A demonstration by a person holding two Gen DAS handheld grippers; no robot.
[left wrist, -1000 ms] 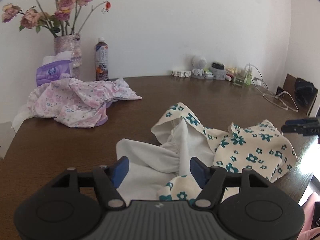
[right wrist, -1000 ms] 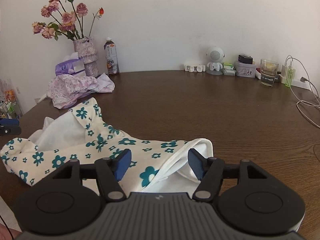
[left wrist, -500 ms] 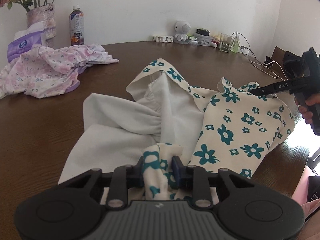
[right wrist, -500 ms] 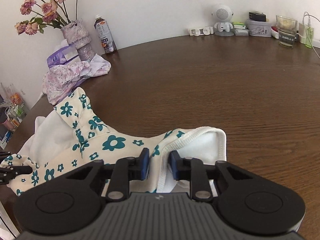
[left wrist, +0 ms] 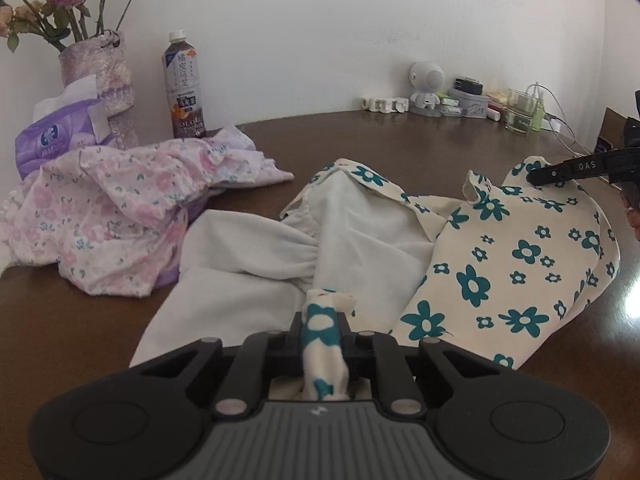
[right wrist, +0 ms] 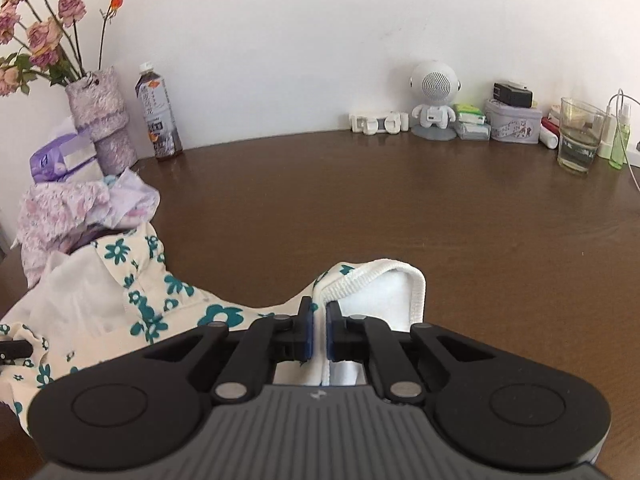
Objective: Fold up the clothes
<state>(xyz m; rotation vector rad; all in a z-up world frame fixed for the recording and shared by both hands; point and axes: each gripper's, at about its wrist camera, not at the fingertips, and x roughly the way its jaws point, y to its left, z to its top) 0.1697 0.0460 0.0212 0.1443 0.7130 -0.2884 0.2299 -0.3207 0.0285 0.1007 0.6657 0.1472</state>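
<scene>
Left gripper (left wrist: 323, 334): clamped on bunched edge of floral garment (left wrist: 516, 256) | right gripper (right wrist: 318, 330): clamped on its ribbed hem | garment: spread crumpled on tabletop (right wrist: 400, 200), beside pink clothes pile (left wrist: 112, 208)

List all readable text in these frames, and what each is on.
"DAS": on the right gripper finger, seen from the left wrist.
Bottle label: printed characters, too blurred to read.
Tissue pack: round logo, unreadable.
Tin: decoration only, no legible words.
</scene>
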